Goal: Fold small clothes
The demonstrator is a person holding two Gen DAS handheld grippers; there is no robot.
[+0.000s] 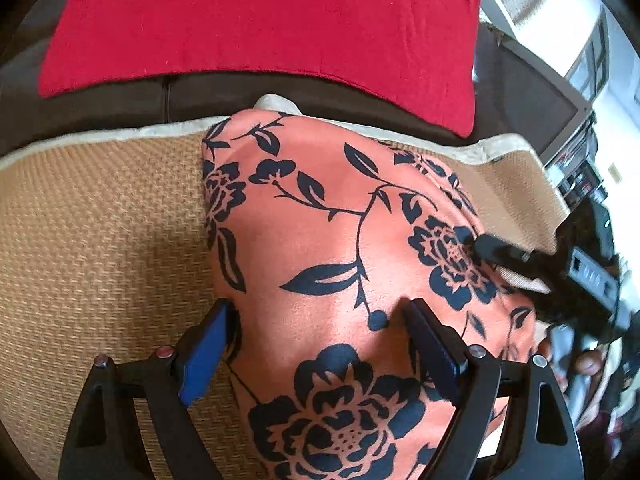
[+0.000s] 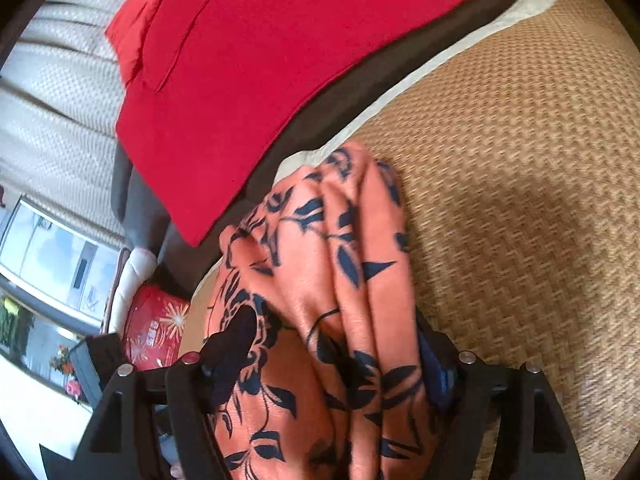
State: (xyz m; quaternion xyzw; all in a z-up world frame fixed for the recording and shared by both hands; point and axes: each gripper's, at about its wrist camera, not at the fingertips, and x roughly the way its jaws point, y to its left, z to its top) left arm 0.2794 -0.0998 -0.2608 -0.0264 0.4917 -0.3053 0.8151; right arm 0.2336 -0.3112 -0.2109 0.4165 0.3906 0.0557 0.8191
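An orange cloth with dark blue flowers (image 1: 320,220) lies on a woven tan mat (image 1: 100,240). My left gripper (image 1: 320,328) is open and stands low over the cloth's near part. Its blue-padded left finger sits at the cloth's left edge and the other finger rests over the fabric. In the right wrist view the same cloth (image 2: 352,248) is bunched into long folds that run up between the fingers of my right gripper (image 2: 336,344). The jaws stand wide. The folds lean on the right finger and hide part of it, while the left finger is clear of them.
A red cushion (image 1: 260,20) leans on the dark brown sofa back (image 1: 240,92) just beyond the mat. The mat has a pale border (image 2: 400,92). Off the sofa's end are a red patterned tin (image 2: 156,324) and shelving with small items.
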